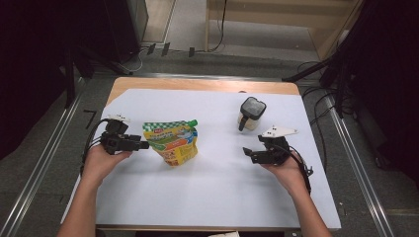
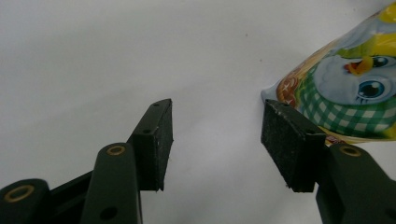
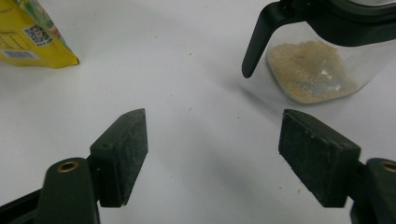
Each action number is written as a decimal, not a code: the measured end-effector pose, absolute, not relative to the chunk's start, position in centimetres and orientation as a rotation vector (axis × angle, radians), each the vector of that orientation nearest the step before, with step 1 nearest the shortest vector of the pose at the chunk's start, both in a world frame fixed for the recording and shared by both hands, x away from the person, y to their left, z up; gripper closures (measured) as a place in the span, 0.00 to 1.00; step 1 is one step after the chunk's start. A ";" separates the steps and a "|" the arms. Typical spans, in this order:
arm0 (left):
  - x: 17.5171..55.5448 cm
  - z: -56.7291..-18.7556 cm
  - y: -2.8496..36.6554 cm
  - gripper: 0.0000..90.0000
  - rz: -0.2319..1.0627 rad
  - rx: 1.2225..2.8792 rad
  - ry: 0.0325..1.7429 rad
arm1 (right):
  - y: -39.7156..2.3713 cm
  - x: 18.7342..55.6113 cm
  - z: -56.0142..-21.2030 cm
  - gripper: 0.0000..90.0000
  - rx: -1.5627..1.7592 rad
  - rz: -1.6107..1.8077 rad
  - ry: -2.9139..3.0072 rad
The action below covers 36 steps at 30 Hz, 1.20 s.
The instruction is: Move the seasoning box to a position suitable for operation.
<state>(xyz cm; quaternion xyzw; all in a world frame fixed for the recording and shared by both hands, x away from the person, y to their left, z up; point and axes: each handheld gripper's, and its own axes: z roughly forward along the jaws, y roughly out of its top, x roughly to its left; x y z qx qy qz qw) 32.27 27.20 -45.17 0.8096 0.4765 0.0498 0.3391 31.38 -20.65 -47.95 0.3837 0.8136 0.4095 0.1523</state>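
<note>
Left gripper [image 1: 143,144] at left of white table sheet [image 1: 212,197], jaws apart, nothing between, tips just beside spouted pouch [image 1: 173,142]. Pouch lying flat left of centre, green cap [image 1: 193,122] toward far right. Lidded clear jar [image 1: 251,114] with pale granules far right of centre. Right gripper [image 1: 246,151] near jar, jaws wide, empty, well apart from pouch.
</note>
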 end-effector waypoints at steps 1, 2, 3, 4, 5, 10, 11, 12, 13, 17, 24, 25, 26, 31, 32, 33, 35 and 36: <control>32.3 -45.1 27.1 0.46 0.139 2.110 1.234 | -20.7 31.3 -47.9 0.29 1.100 1.178 2.329; 32.3 -45.1 27.1 0.46 0.139 2.110 1.234 | -20.7 31.3 -47.9 0.29 1.100 1.178 2.329; 32.3 -45.1 27.1 0.46 0.148 2.106 1.226 | -20.7 31.3 -47.8 0.30 1.099 1.184 2.319; 32.3 -45.2 27.2 0.45 0.156 2.104 1.226 | -20.9 31.3 -47.7 0.32 1.099 1.196 2.311; 32.3 -45.2 27.2 0.45 0.156 2.104 1.226 | -20.9 31.3 -47.7 0.32 1.099 1.196 2.311; 32.3 -45.0 27.0 0.42 0.166 2.124 1.206 | -21.1 31.5 -47.7 0.35 1.111 1.210 2.314; 32.3 -45.0 27.0 0.42 0.173 2.127 1.194 | -21.1 31.5 -47.7 0.35 1.111 1.210 2.314; 32.3 -45.0 26.9 0.40 0.182 2.134 1.186 | -21.0 31.5 -47.7 0.36 1.111 1.202 2.323; 32.3 -45.0 26.9 0.39 0.182 2.134 1.186 | -21.0 31.5 -47.7 0.36 1.111 1.202 2.323; 32.3 -44.9 26.7 0.39 0.196 2.140 1.170 | -20.9 31.5 -47.8 0.40 1.113 1.206 2.347; 32.2 -44.7 26.5 0.39 0.156 2.138 1.155 | -20.9 31.6 -47.8 0.40 1.110 1.215 2.365; 32.2 -44.6 26.4 0.39 0.154 2.140 1.153 | -20.9 31.6 -47.8 0.40 1.109 1.212 2.373; 32.2 -44.6 26.4 0.39 0.154 2.141 1.154 | -20.9 31.6 -47.8 0.40 1.108 1.207 2.374; 32.2 -44.5 26.4 0.39 0.147 2.136 1.153 | -20.9 31.7 -47.8 0.40 1.112 1.211 2.378; 32.2 -44.5 26.4 0.39 0.147 2.137 1.155 | -20.9 31.7 -47.8 0.41 1.112 1.212 2.375; 32.2 -44.5 26.4 0.39 0.147 2.137 1.155 | -20.9 31.7 -47.8 0.41 1.112 1.212 2.375; 32.2 -44.5 26.3 0.39 0.145 2.132 1.159 | -20.9 31.7 -47.8 0.42 1.115 1.219 2.382; 32.2 -44.5 26.3 0.39 0.143 2.136 1.159 | -20.9 31.8 -47.7 0.42 1.120 1.217 2.385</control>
